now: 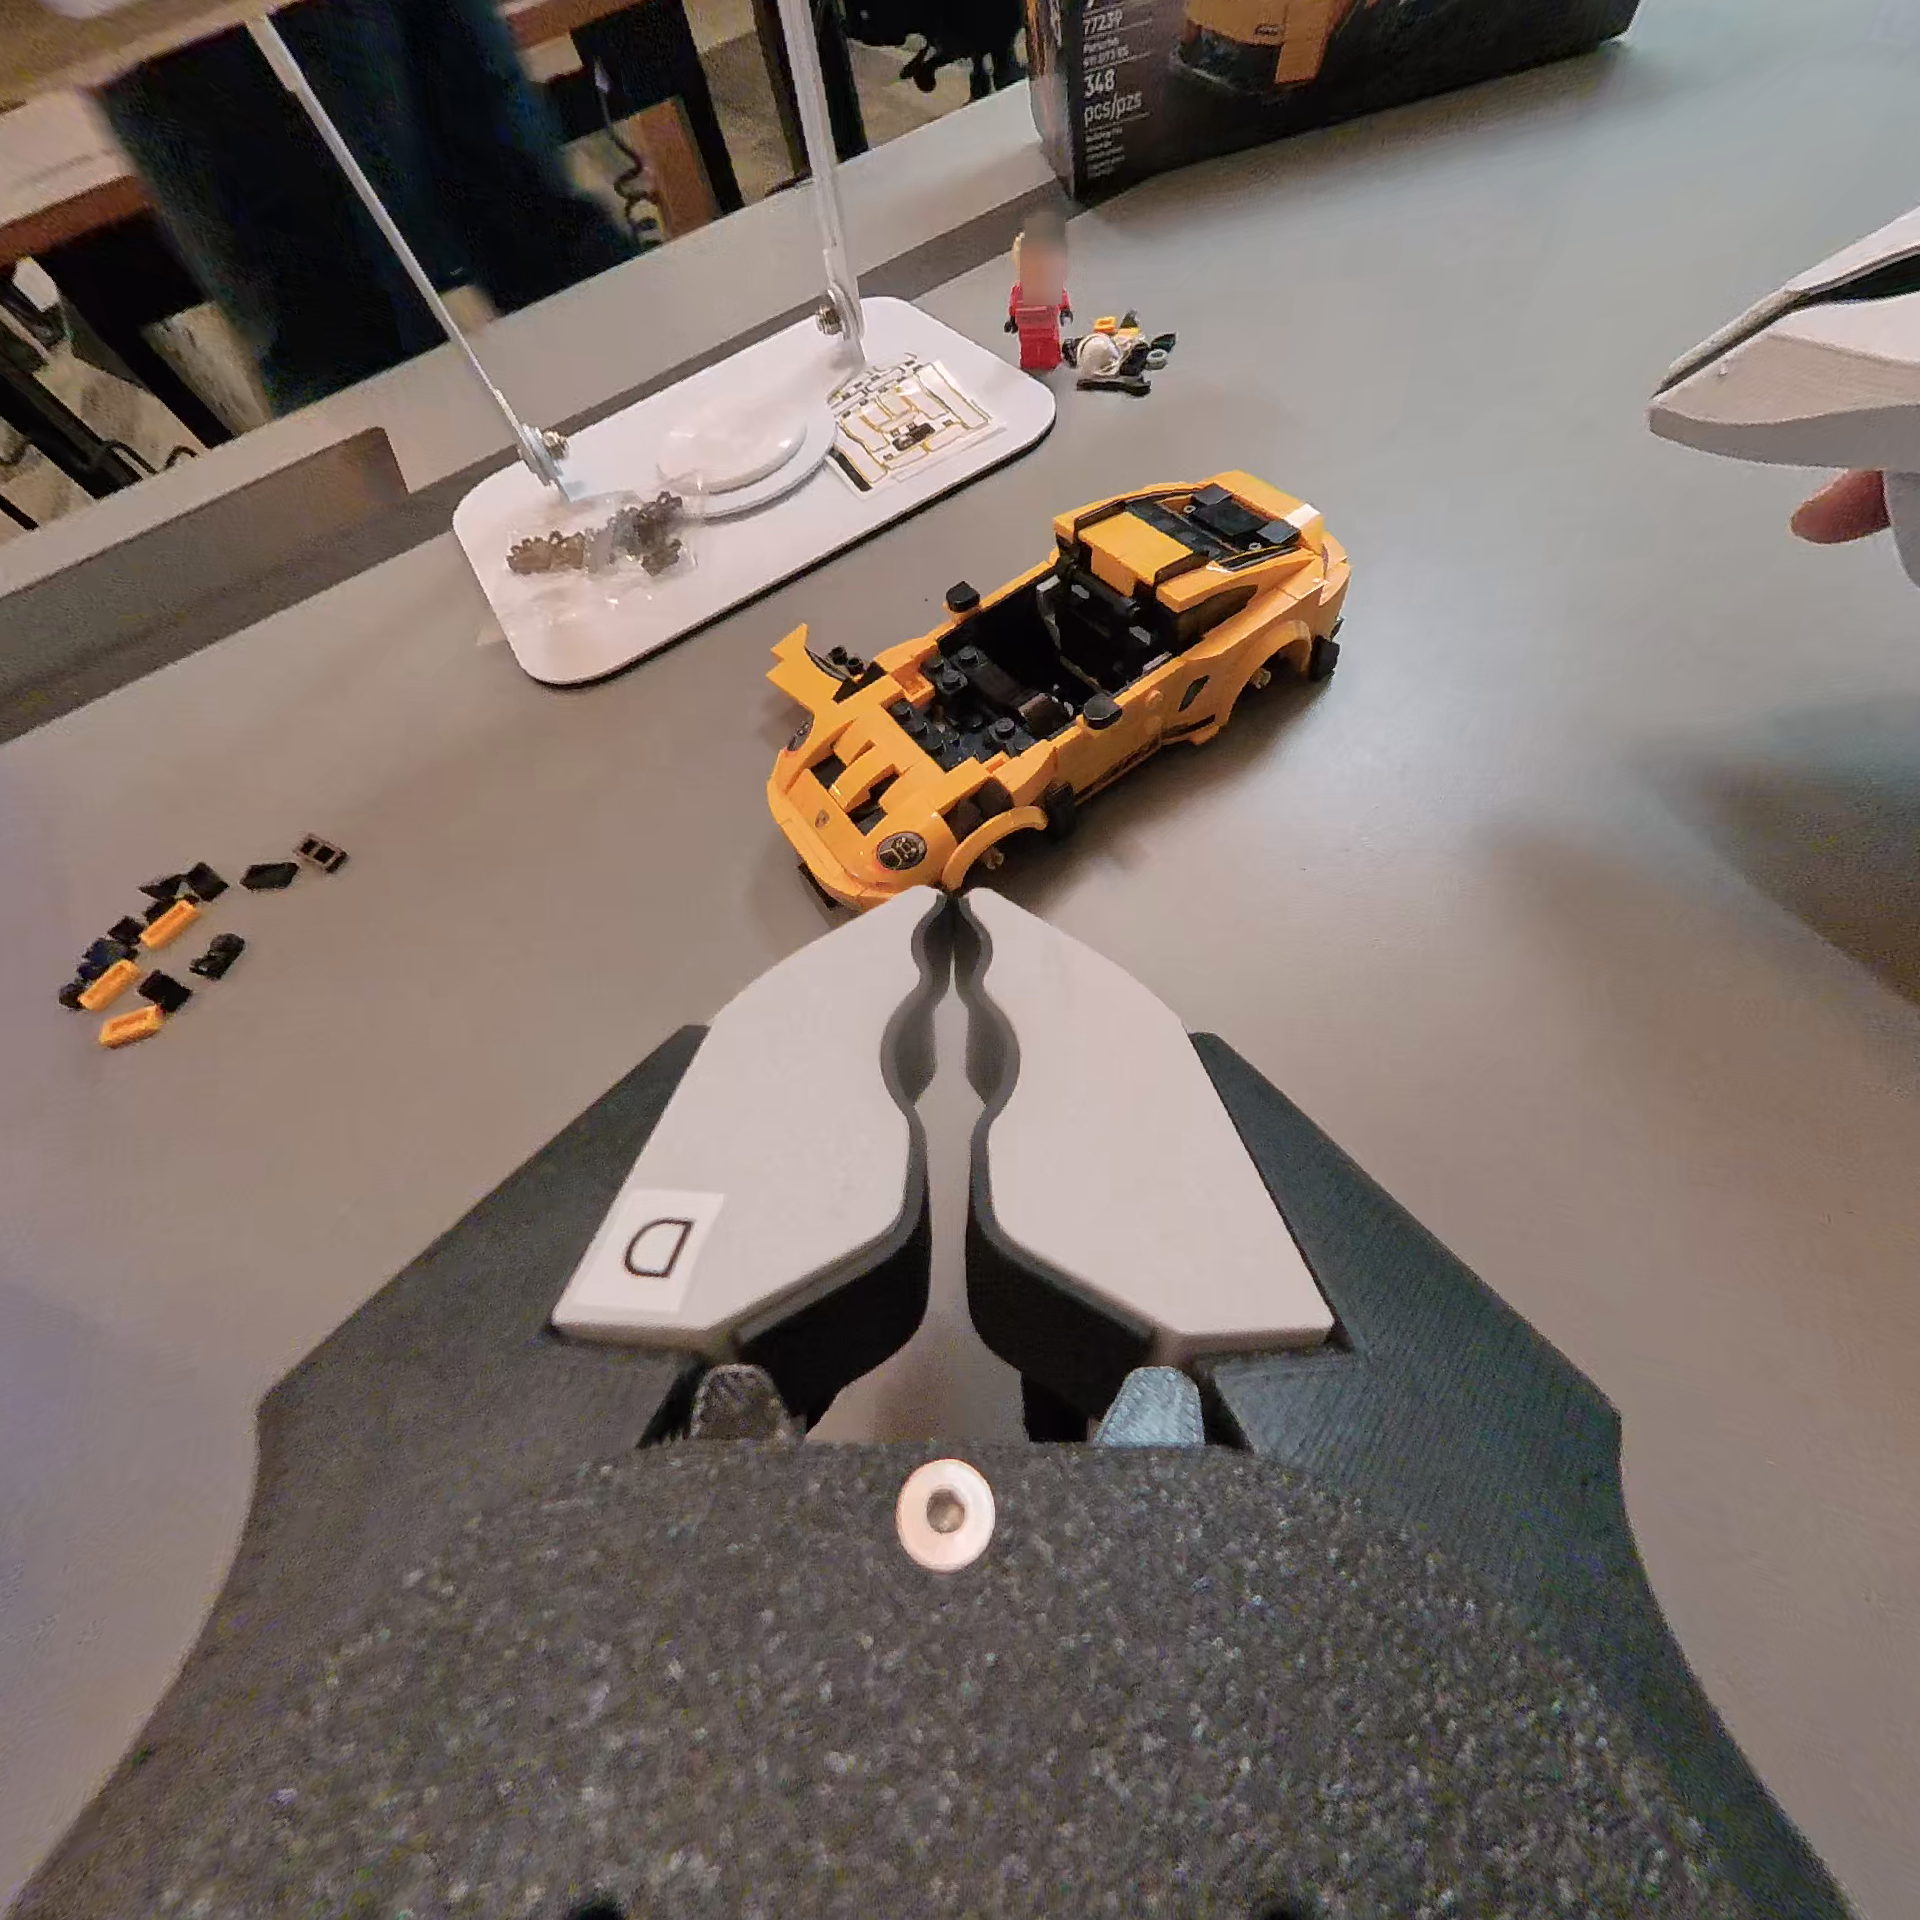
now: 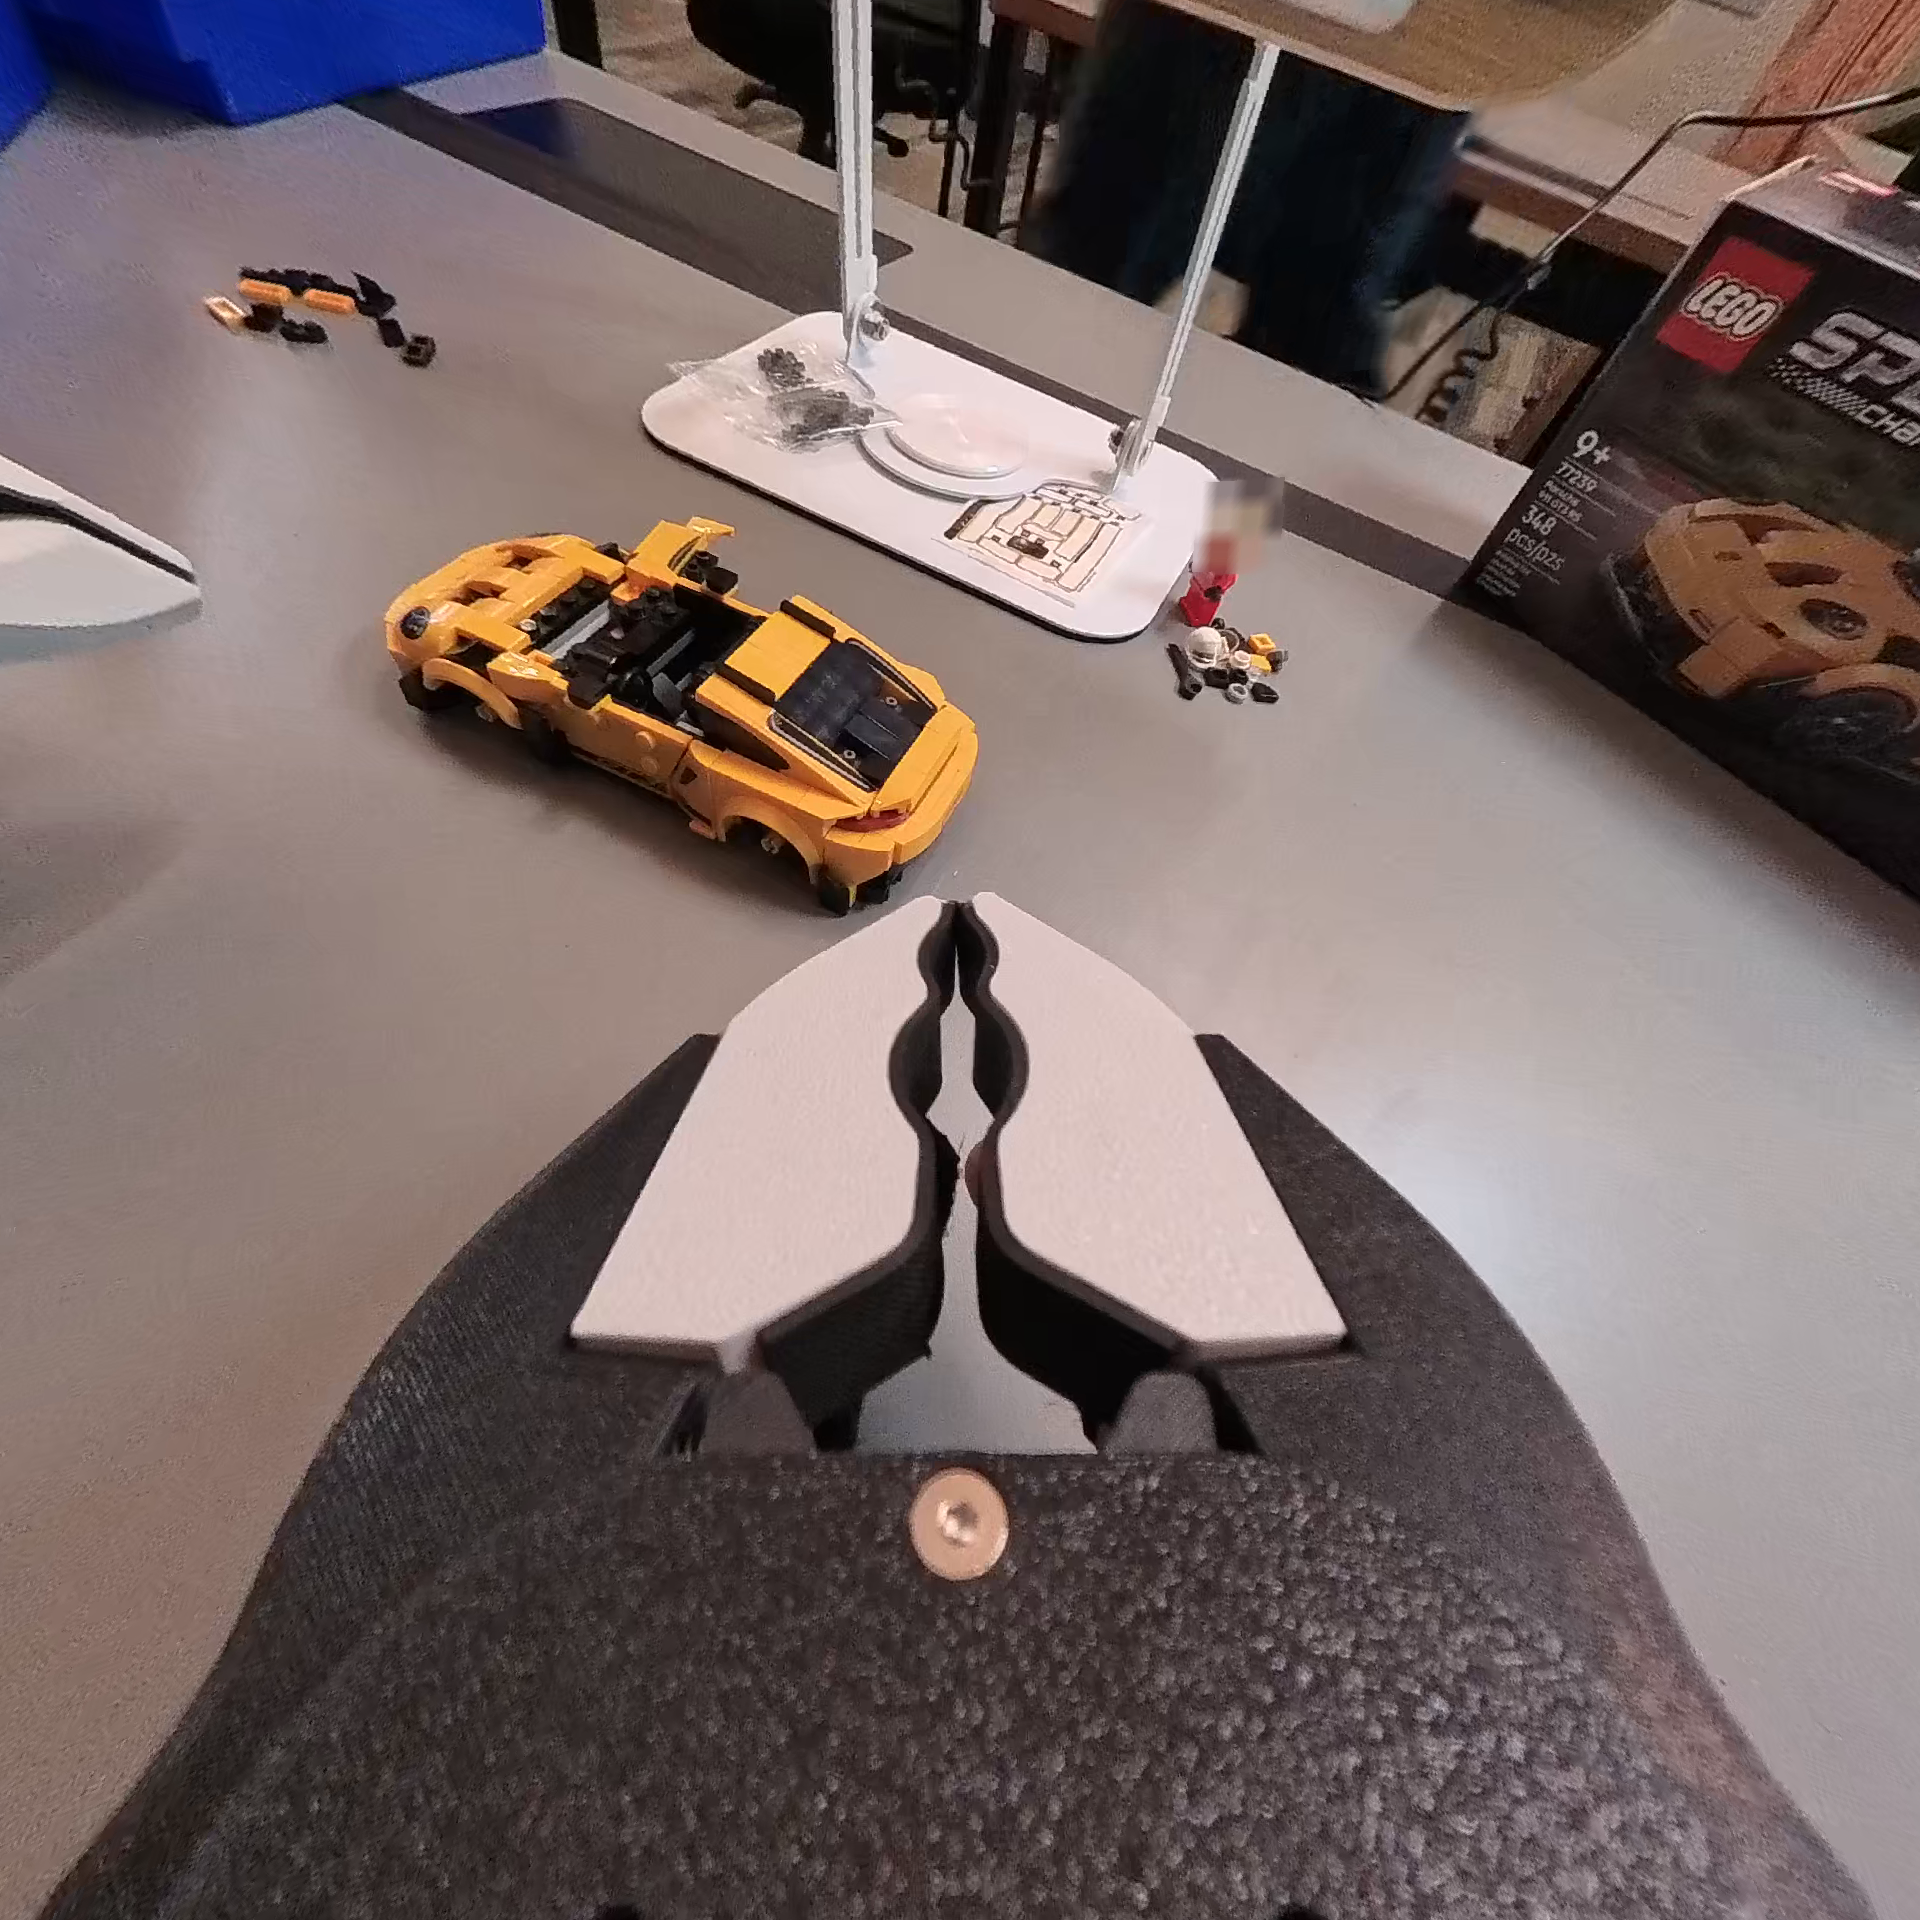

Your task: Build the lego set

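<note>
Two tools hang above a grey worktop (image 1: 1455, 935), each with its tips pressed together and nothing between them: the left tool (image 1: 952, 904) points at the nose of the yellow lego car (image 1: 1049, 686), its tips just short of the front bumper, and the right tool (image 2: 964, 912) points at the car's tail (image 2: 686, 707), close to the rear corner. The car sits mid-worktop, roofless, with no wheels in its arches and black studs showing in the cockpit. To the far left of it lies a small scatter of black and yellow loose pieces (image 1: 166, 935), with a broad bare stretch of worktop between them and the car. Beyond the car stands a white lamp base (image 1: 748, 488), carrying a clear bag of dark parts (image 1: 597, 545) and a sticker sheet (image 1: 909, 421); only a narrow strip separates its near edge from the car. Beside the base's right corner stand a red minifigure (image 1: 1039, 322) and a second little heap of pieces (image 1: 1122, 358). The set's box (image 2: 1756, 520) stands at the far right edge. Near worktop on both sides of the car is open
</note>
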Tool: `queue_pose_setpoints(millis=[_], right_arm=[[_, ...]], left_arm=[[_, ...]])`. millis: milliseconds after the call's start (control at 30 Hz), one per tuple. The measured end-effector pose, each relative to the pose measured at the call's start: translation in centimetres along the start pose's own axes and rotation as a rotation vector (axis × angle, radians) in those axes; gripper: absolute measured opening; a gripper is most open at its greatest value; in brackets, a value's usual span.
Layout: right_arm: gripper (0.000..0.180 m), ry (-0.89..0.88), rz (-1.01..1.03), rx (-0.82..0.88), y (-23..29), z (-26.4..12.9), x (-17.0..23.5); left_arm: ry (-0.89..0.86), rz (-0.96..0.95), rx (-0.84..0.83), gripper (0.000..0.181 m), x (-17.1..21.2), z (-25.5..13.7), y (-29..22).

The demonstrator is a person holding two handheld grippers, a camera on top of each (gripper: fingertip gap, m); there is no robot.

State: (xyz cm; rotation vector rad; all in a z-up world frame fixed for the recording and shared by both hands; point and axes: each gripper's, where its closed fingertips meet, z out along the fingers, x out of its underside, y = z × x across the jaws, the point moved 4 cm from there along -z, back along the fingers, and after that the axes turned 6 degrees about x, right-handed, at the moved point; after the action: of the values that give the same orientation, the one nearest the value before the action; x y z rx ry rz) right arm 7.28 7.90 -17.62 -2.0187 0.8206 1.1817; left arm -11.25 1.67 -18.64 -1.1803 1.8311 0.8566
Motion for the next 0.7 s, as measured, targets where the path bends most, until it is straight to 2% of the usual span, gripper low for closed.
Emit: queue_pose_setpoints(millis=[200,367,700], right_arm=[[0.0,-0.004,0.055,-0.059,0.9,-1.4,-0.2],[0.0,0.003,0.073,-0.104,1.2,-1.1,-0.1],[0.011,-0.033,0.047,-0.141,1.6,-1.2,-0.3]], left_arm=[[0.013,0.03,-0.012,0.0,0.1,0.1,-0.2],[0.035,0.006,-0.011,0.0,0.5,0.2,0.1],[0.057,0.026,0.004,0.0,0.7,0.5,-0.2]])
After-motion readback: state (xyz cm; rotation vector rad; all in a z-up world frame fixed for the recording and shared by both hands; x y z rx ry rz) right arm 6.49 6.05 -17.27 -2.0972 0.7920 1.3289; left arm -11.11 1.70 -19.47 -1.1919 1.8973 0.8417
